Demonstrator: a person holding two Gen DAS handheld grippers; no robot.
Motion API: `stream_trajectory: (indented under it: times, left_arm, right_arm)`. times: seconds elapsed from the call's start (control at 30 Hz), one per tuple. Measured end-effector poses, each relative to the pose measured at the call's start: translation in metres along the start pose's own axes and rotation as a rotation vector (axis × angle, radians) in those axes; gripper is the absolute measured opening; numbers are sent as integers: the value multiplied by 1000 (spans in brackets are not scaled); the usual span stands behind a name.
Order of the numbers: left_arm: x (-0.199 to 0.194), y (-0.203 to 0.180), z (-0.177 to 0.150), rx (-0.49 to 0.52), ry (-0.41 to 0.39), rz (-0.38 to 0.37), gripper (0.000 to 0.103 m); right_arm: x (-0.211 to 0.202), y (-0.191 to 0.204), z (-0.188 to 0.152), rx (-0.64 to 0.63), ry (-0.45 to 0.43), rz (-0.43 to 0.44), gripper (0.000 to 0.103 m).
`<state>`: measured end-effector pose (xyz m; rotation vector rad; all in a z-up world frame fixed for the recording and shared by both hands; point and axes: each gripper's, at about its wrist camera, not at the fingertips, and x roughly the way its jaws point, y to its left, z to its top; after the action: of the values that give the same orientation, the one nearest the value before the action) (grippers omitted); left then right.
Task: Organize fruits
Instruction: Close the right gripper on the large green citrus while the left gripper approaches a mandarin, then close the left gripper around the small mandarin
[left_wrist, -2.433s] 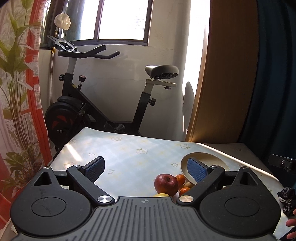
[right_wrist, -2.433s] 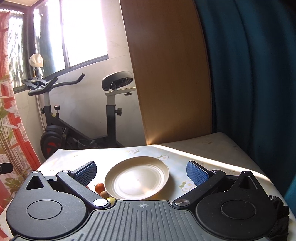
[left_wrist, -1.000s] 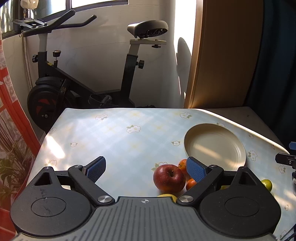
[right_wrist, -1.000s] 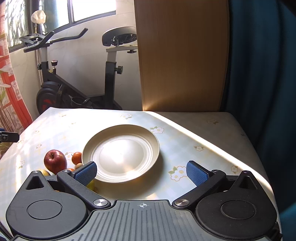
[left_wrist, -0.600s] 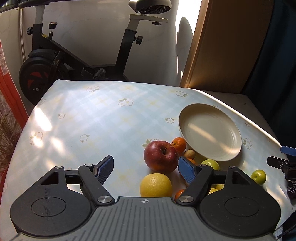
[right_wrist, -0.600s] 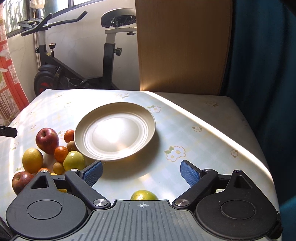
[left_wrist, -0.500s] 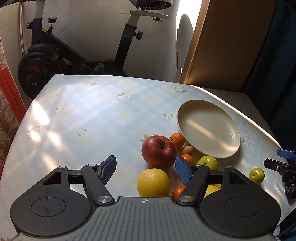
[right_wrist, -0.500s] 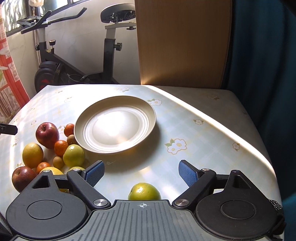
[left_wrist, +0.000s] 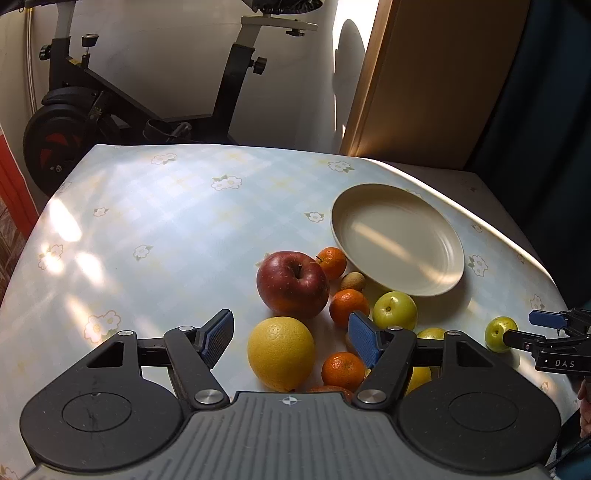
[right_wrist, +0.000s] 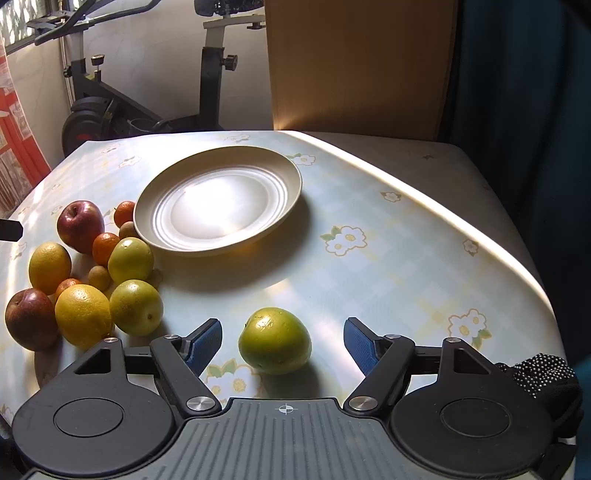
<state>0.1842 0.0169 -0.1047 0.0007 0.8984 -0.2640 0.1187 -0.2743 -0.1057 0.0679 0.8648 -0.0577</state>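
1. As I hold them over the desk (left_wrist: 155, 206), my left tool (left_wrist: 291, 334) and my right tool (right_wrist: 282, 343) both point down at the fruit.
2. Left tool: jaws part-way apart, gripping nothing; they have just been closing. A yellow orange (left_wrist: 280, 352) lies between the blue pads (left_wrist: 218, 334) with a gap on each side.
3. Right tool: jaws part-way apart, gripping nothing; they have just been closing. A green fruit (right_wrist: 274, 340) sits alone on the desk between the pads, clear of both.
4. Plate (right_wrist: 218, 243): cream, bare, on the flowered cloth beyond the green fruit.
5. Fruit pile, just left of the plate in the right wrist view: a red apple (left_wrist: 292, 284), small mandarins such as one (left_wrist: 331, 262) by the plate rim, a small brown fruit (left_wrist: 352, 281), a yellow-green apple (left_wrist: 394, 310), a second red apple (right_wrist: 31, 319) at the near left, and a large orange (right_wrist: 83, 315) beside it.
6. Exercise bike (left_wrist: 110, 107): stands against the wall behind the desk.
7. Wooden panel (right_wrist: 362, 62): upright beyond the far edge.
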Motion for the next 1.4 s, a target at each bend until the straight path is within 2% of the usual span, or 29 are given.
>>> stream_trajectory:
  times: [0.2, 0.33, 0.5, 0.57, 0.6, 0.67, 0.77, 0.83, 1.0, 1.17, 1.4]
  left_arm:
    - [2, 0, -1, -3, 12, -17, 69]
    - [5, -3, -1, 6, 23, -33, 64]
    - [9, -4, -2, 5, 36, -50, 61]
    - [10, -2, -2, -10, 46, -66, 58]
    - [11, -1, -2, -19, 52, -78, 58]
    - [14, 1, -1, -36, 75, -99, 53]
    - [20, 2, 1, -57, 114, -137, 47]
    - [22, -1, 3, -50, 131, -158, 40]
    - [38, -14, 8, 18, 211, -180, 39]
    - [60, -17, 15, 26, 319, -196, 38]
    - [81, -20, 20, 37, 390, -167, 34]
  right_arm:
    - [4, 0, -3, -3, 15, -1, 69]
    - [10, -1, -6, 3, 34, 15, 60]
    - [16, -2, -6, 26, 39, 26, 59]
    - [21, -2, -7, 29, 57, 42, 45]
    - [21, -1, -7, 25, 60, 41, 46]
    - [22, 3, -6, 0, 58, 34, 45]
    - [23, 6, -4, 9, 59, 78, 45]
    - [24, 10, -3, 5, 59, 86, 45]
    - [28, 16, -1, -5, 60, 96, 45]
    - [28, 19, -2, -11, 61, 105, 45]
    - [27, 18, -3, -10, 58, 106, 45]
